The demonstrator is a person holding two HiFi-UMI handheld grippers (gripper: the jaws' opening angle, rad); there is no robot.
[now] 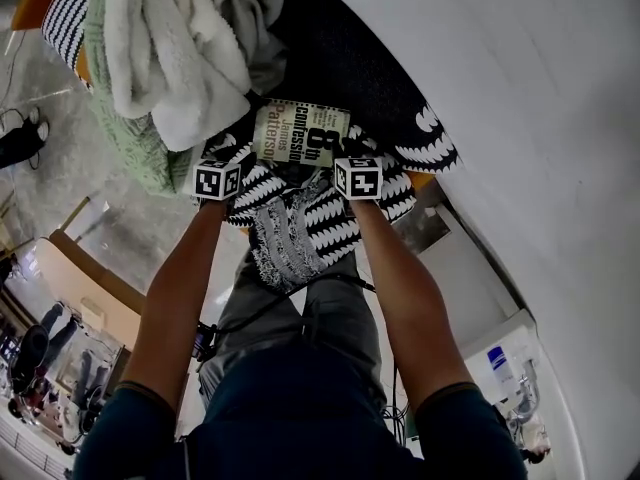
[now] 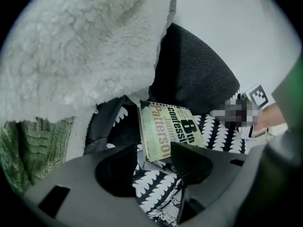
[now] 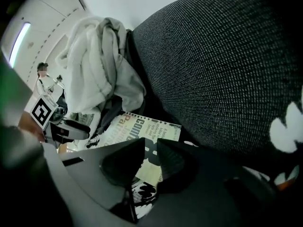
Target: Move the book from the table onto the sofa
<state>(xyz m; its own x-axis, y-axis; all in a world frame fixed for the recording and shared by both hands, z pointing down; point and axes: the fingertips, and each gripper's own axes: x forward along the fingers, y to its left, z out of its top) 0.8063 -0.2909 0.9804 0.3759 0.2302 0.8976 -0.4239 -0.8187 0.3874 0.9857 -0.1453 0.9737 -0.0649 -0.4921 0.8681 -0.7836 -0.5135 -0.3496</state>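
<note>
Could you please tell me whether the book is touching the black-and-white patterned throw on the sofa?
Touching. In the left gripper view the book lies flat on the patterned throw, which shows past its right and lower edges.

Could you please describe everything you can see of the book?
The book is a thin, closed paperback with a pale yellow-green cover and black lettering. It lies flat, cover up, on the black-and-white patterned cloth, by a dark cushion. The left gripper and right gripper hover at its near edge, jaws apart, not gripping.

White wall [image 1: 520,88], grey floor [image 1: 45,118], wood-edged furniture [image 1: 92,260], long ceiling light [image 3: 21,37].
</note>
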